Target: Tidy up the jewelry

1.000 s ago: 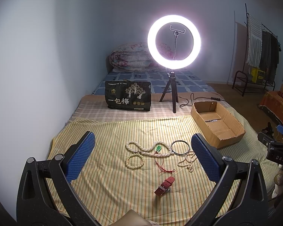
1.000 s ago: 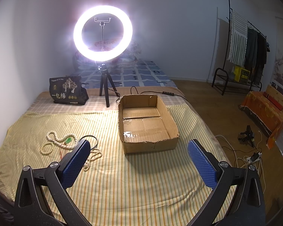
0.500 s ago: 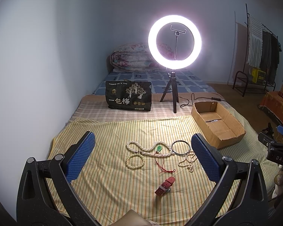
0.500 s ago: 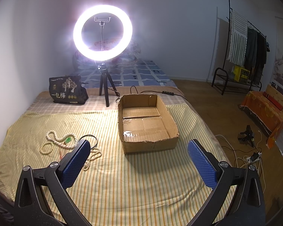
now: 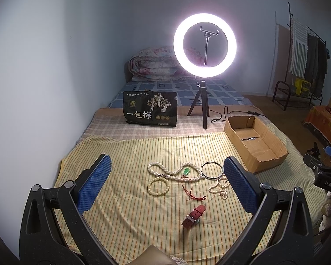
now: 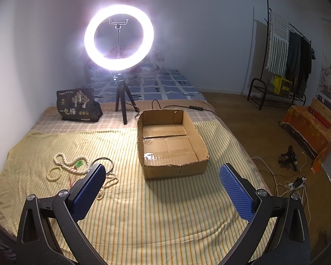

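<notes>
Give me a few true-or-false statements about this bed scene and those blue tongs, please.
1. The cardboard box holds jewelry. False: it is empty.
2. Both the left tongs and right tongs are open, holding nothing. True.
3. The ring light is switched off. False: it glows brightly.
4. The red watch lies nearer the left camera than the bead bracelet. True.
5. The green pendant lies inside the box. False: it rests among the necklaces on the striped sheet.

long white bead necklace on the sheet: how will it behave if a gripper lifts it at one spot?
The bead necklace lies in loose curves, so it is probably floppy and will drape. It touches the green pendant and red cord, so those may drag along. Round beads look slippery.
</notes>
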Demonstrator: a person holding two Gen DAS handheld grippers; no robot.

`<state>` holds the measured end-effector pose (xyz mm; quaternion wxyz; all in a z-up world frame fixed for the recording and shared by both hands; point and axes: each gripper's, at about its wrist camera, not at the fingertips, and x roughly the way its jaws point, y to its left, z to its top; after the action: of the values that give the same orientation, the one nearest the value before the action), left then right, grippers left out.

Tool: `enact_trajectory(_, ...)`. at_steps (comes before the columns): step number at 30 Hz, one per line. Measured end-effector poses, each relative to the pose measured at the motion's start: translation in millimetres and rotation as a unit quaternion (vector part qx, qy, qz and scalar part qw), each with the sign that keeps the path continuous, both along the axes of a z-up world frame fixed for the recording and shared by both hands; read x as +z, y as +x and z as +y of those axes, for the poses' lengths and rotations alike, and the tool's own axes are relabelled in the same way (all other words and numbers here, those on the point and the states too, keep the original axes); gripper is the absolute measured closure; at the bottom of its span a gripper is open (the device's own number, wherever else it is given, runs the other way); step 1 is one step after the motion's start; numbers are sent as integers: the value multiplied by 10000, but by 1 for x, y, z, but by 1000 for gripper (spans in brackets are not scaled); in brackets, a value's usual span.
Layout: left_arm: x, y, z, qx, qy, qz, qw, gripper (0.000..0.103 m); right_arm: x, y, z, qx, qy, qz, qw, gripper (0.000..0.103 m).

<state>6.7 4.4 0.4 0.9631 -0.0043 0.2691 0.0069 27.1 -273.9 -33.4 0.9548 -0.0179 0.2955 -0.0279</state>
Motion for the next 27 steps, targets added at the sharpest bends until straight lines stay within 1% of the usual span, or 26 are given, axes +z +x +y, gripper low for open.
enact_trajectory(4, -7, 5, -1, -59, 13, 170, 9998, 0, -2, 0, 0, -12, -18, 33, 10000, 1)
enact_trajectory(11, -19, 9, -3, -150, 91, 354, 9992, 0, -2, 2, 0, -50, -44, 86, 9999, 1)
enact_trajectory(15, -30, 18, 0, -212, -15, 643, 9977, 0, -4, 8, 0, -57, -20, 211, 9998, 1)
enact_trajectory(18, -42, 29, 6, -329, -299, 1024, 9937, 0, -6, 10, -1, -38, 27, 278, 9996, 1)
enact_trajectory(23, -55, 36, 10, -317, -323, 1301, 9905, 0, -9, 14, 0, 1, 5, 386, 9993, 1)
enact_trajectory(27, -63, 41, 14, -335, -377, 1547, 9867, 0, -18, 21, -2, -35, -10, 616, 9981, 1)
